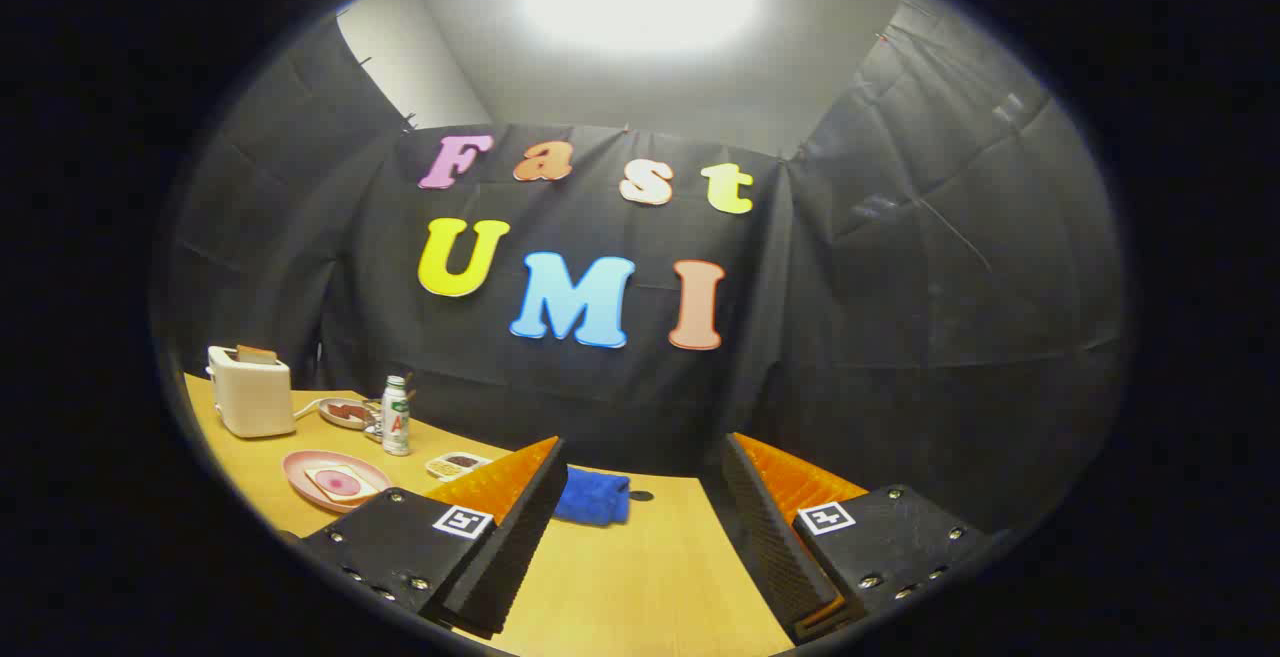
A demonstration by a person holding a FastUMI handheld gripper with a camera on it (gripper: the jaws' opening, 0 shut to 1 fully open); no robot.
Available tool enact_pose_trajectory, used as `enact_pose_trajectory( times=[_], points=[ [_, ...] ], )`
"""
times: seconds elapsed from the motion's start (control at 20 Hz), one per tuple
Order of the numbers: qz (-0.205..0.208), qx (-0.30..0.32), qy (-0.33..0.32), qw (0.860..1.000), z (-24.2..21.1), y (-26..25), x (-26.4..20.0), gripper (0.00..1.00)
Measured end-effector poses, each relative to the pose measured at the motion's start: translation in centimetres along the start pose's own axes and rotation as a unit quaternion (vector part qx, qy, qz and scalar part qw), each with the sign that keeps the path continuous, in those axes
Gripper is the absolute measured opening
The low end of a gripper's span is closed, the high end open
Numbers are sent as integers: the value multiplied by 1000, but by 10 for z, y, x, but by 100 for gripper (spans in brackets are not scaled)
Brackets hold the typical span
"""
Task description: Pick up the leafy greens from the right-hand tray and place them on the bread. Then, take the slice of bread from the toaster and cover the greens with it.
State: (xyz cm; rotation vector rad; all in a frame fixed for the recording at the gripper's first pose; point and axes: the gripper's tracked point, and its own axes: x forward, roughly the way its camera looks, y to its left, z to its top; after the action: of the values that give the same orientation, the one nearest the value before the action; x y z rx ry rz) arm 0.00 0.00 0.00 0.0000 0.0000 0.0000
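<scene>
A slice of bread (340, 483) lies on a pink plate (300, 467) on the wooden table (640, 577), off to the left of the gripper's left finger. The slice has a round reddish patch on top, perhaps meat or jam; no greens are visible on it. Behind the plate stands a pale toaster (250, 392) with a second slice (256, 354) poking up from its slot. Between the toaster and the fingers sit a small dish (345, 412) with something dark on it, an upright bottle (397, 415), and a small tray (456, 462) just beyond the left finger. The tray's contents are too small to identify, so the greens cannot be located with certainty. A blue cloth (593, 497) lies just ahead of the fingers, partly hidden by the left one.

The gripper (640, 497) hangs above the table with its fingers spread wide and nothing between them.

Judging by this, the task looks barely begun: the greens are not yet on the bread, and the toaster slice is not yet taken out. Both steps remain.
</scene>
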Motion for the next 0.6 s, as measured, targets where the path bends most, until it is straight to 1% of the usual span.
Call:
enact_pose_trajectory(
  times=[0.2,0.4,0.5,0.6],
  points=[
    [63,-11,7,998,11,72,15,95],
    [118,-5,19,993,13,137,33,96],
    [135,2,24,991,11,161,44,96],
    [142,2,36,989,2,179,57,95]
  ],
)
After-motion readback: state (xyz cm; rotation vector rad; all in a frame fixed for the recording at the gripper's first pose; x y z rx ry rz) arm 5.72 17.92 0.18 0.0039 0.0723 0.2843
